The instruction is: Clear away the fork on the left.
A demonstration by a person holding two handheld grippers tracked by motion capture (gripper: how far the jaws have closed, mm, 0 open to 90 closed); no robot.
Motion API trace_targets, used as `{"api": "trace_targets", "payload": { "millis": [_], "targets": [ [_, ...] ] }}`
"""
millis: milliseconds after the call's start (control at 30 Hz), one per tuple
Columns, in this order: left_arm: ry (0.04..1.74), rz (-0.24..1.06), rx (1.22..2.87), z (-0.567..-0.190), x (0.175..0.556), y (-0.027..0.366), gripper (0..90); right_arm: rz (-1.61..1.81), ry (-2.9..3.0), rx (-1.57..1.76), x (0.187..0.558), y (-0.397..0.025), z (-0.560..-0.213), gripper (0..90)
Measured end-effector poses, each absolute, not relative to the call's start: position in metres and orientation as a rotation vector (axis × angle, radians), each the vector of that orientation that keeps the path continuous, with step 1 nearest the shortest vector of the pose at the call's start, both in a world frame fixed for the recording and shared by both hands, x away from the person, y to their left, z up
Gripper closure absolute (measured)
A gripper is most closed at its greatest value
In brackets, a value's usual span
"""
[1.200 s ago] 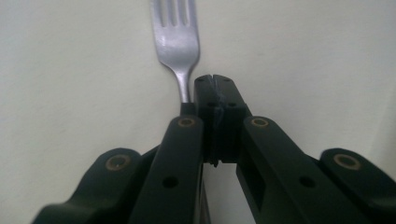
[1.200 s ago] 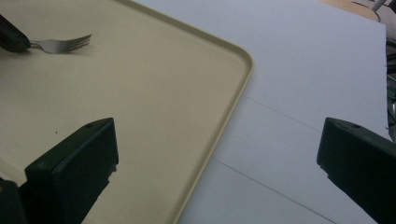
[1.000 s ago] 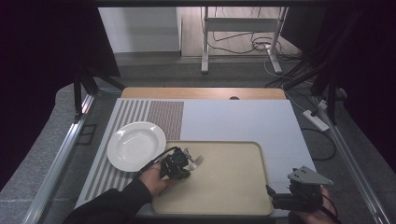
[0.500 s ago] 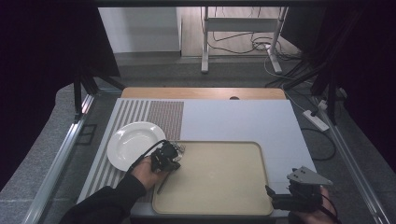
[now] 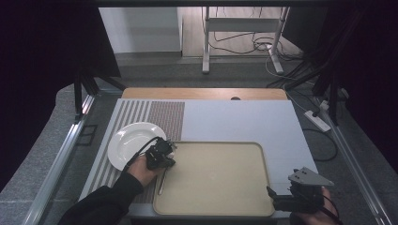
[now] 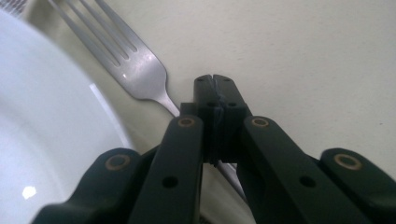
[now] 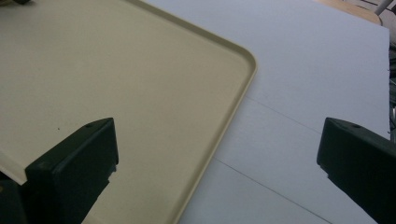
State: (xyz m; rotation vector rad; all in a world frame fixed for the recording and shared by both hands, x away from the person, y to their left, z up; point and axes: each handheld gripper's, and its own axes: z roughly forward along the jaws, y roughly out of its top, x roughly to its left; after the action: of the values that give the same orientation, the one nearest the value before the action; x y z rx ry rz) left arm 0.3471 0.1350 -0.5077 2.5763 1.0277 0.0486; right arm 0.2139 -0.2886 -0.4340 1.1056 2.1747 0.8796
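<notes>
My left gripper (image 5: 160, 154) sits at the left edge of the beige tray (image 5: 220, 187), beside the white plate (image 5: 131, 140). In the left gripper view its jaws (image 6: 215, 93) are shut on the neck of a silver fork (image 6: 126, 60). The tines point away over the tray, close to the plate's rim (image 6: 56, 130). The fork's handle (image 5: 162, 182) trails back toward the person. My right gripper (image 5: 286, 199) hovers near the tray's front right corner. It stands wide open (image 7: 217, 163) with nothing between its fingers, above the tray's edge (image 7: 233, 102).
A striped and dotted mat (image 5: 159, 115) lies under the plate on the left of the white table top (image 5: 244, 122). A wooden strip (image 5: 202, 93) runs along the far edge. Metal rails flank the table.
My left gripper has carried the fork leftward from the tray's left part to its edge, next to the plate. The right gripper has stayed still.
</notes>
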Motion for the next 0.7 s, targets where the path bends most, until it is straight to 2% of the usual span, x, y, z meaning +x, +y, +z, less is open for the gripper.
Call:
{"api": "trace_targets", "payload": {
  "millis": [167,333,700],
  "targets": [
    [1.027,0.040,2.565,-0.508,0.348,0.139,88.5,0.879,2.177,1.105,0.214,-0.288,-0.434,0.0],
    [0.984,0.050,2.523,-0.501,0.345,0.137,83.5,0.879,2.176,1.104,0.214,-0.288,-0.434,0.0],
    [0.891,0.129,2.399,-0.482,0.334,0.143,57.6,0.880,2.176,1.102,0.214,-0.288,-0.434,0.0]
  ]
}}
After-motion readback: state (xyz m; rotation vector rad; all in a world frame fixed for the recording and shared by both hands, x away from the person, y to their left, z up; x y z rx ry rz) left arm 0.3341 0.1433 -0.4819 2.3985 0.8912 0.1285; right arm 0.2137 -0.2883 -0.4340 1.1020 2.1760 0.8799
